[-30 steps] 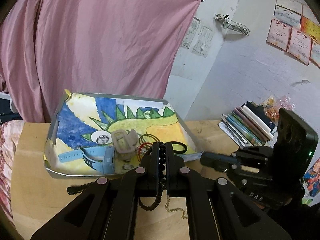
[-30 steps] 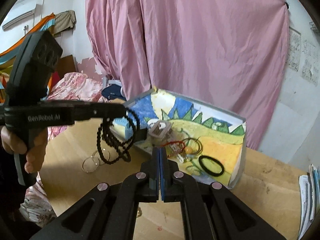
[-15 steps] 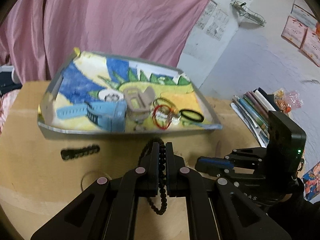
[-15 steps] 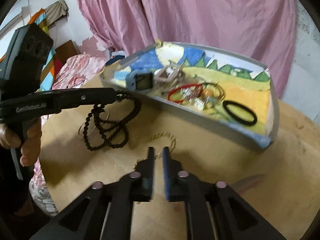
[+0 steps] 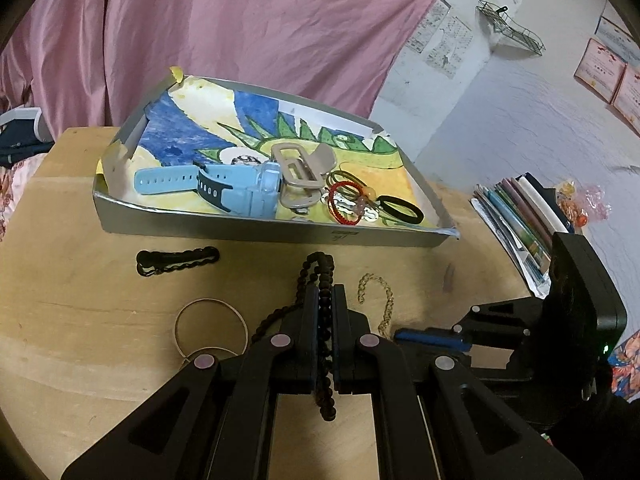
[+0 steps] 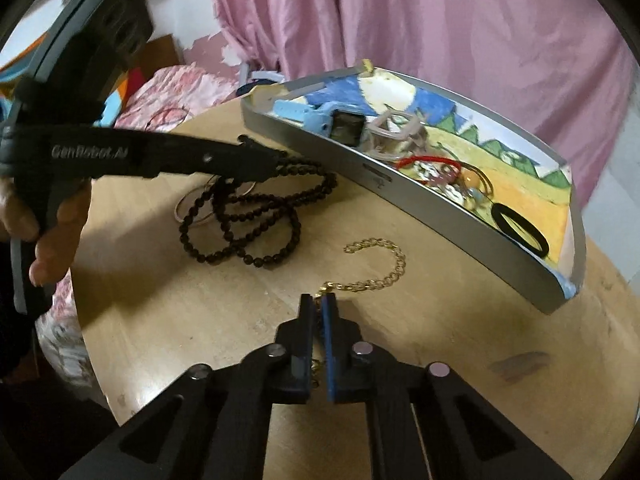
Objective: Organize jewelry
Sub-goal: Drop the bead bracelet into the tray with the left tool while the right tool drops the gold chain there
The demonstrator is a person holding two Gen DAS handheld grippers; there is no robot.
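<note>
I'm over the round wooden bench [image 5: 80, 280], with the grey tray [image 5: 240, 232] at twelve o'clock, already carrying a blue watch [image 5: 224, 188], a beige hair claw [image 5: 300, 168] and a black hair tie [image 5: 400, 210].

My worry is the black bead necklace [image 6: 256, 216]: its loops sprawl on the bench over a thin metal hoop [image 5: 210, 326], so, as I judge it, lifting could drag that hoop along or let beads slide out.

The gold chain [image 6: 384, 268] is fine and slippery; a nip at its end may let it fall.

The left hand-held gripper [image 5: 326, 292] is clamped on the bead strand.

The right hand-held gripper [image 6: 318, 304] is nearly together, pinching the chain's near end at six o'clock.
</note>
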